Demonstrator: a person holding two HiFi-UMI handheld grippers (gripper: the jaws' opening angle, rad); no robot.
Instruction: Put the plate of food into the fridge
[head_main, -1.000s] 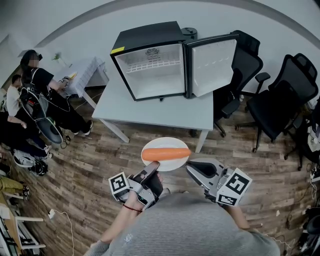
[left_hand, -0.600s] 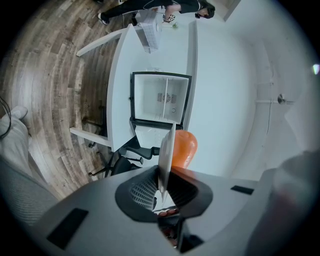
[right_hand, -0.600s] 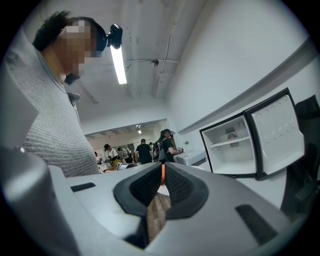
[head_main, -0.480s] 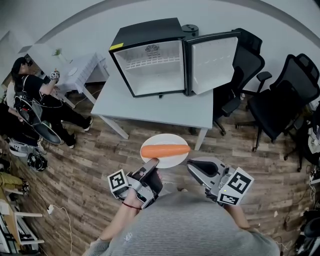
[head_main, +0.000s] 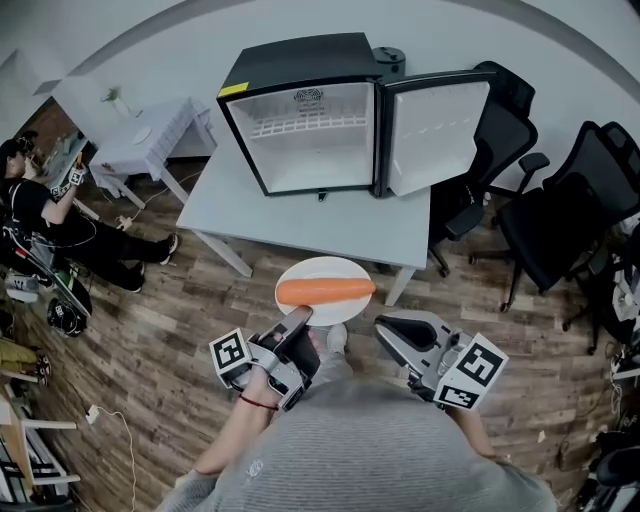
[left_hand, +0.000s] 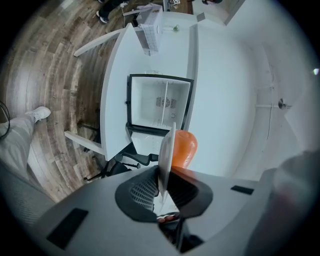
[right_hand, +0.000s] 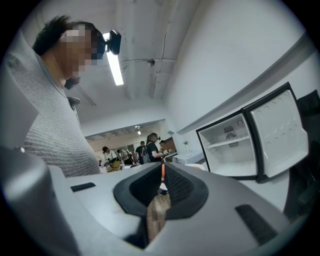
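A white plate (head_main: 324, 268) with a long orange carrot (head_main: 325, 291) on it hangs level in the air just before the grey table (head_main: 300, 222). My left gripper (head_main: 298, 322) is shut on the plate's near rim. In the left gripper view the plate (left_hand: 166, 150) shows edge-on between the pads, with the carrot (left_hand: 186, 148) to its right. My right gripper (head_main: 388, 332) hovers to the plate's right with its jaws together, holding nothing. The small black fridge (head_main: 310, 130) stands on the table with its door (head_main: 435, 130) swung wide to the right and its inside bare.
Black office chairs (head_main: 560, 210) stand right of the table. A second white table (head_main: 150, 140) stands at the far left, with a seated person (head_main: 40, 215) beside it. The floor is wood planks. The person's leg (left_hand: 20, 135) shows in the left gripper view.
The plate with the carrot has moved a little forward, nearer the table's front edge, with both grippers following. The people at the left have slid toward the picture's edge.
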